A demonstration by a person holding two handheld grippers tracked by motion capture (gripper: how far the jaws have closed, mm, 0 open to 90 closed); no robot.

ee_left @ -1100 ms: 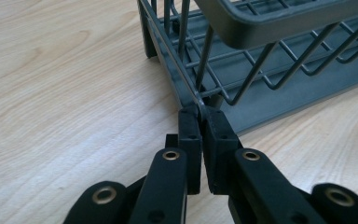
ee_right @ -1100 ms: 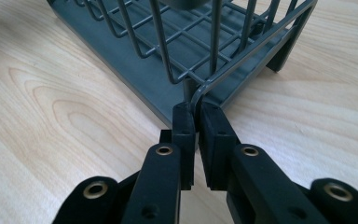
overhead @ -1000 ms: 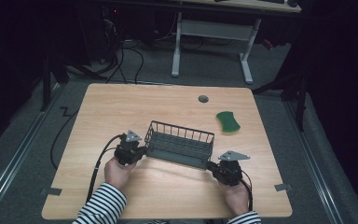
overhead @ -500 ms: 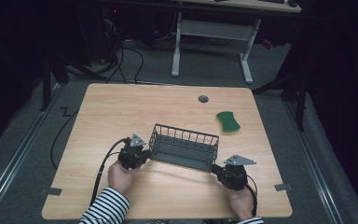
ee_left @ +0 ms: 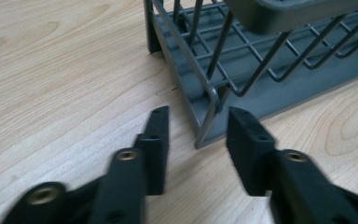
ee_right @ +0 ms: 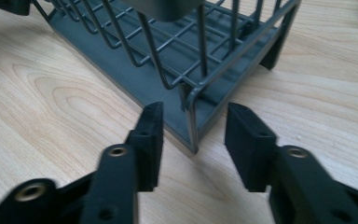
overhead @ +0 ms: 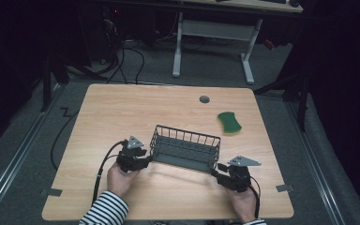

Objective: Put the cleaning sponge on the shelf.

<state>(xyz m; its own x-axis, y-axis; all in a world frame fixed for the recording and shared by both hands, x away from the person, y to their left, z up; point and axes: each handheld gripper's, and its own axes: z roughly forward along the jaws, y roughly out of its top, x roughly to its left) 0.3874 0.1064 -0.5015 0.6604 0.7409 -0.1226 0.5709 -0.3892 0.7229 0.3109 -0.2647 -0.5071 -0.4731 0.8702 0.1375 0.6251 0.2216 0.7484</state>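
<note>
both hands low, left gripper and right gripper jaws just opened, holding nothing.

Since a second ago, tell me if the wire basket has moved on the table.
Yes. The wire basket has slid toward the table's near edge, farther from the green sponge; both tongs have just opened and flank its near corners.

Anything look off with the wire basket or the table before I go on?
Nothing stands out. The wire basket sits flat on the table, slightly turned to its edges, unbent. The left gripper and right gripper have just opened, each with a near corner post between its jaws, untouched. The green sponge lies apart.
</note>
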